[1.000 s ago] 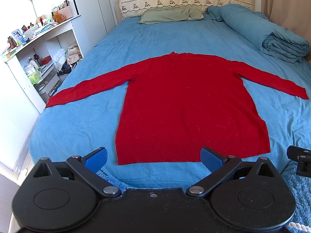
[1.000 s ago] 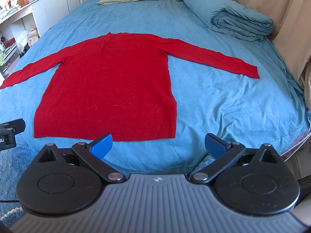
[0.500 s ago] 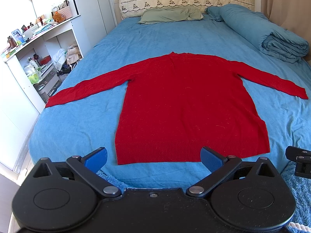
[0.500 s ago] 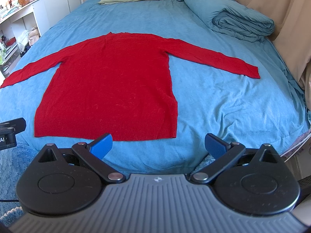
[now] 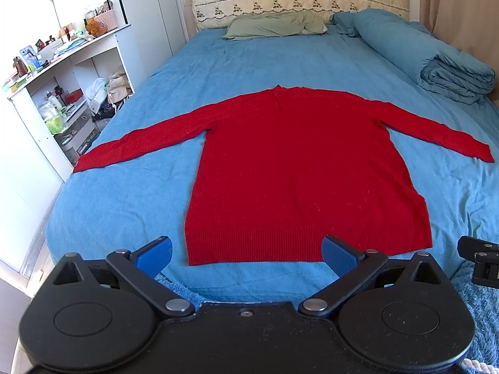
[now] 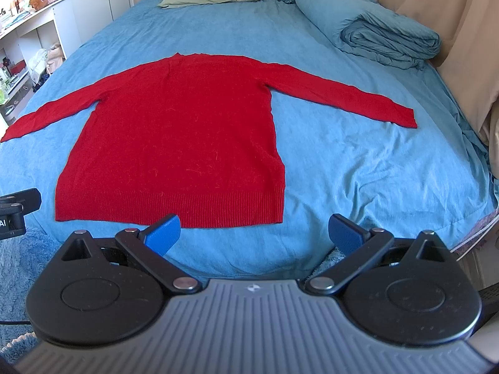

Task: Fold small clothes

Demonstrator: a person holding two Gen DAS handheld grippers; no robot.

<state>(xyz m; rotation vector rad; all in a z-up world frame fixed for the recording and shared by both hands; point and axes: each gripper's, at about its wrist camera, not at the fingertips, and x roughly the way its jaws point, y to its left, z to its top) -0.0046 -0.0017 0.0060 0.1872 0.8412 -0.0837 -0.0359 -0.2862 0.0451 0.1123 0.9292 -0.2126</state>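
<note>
A red long-sleeved sweater lies flat on the blue bed, both sleeves spread out, hem toward me. It also shows in the right wrist view. My left gripper is open and empty, just short of the hem's left half. My right gripper is open and empty, near the hem's right corner at the bed's foot. Neither touches the sweater.
A rolled blue duvet lies along the bed's right side and a green pillow at the headboard. White shelves with clutter stand left of the bed. Curtains hang on the right. A blue rug lies below.
Both grippers have crept slightly forward toward the hem. The sweater has not moved.
</note>
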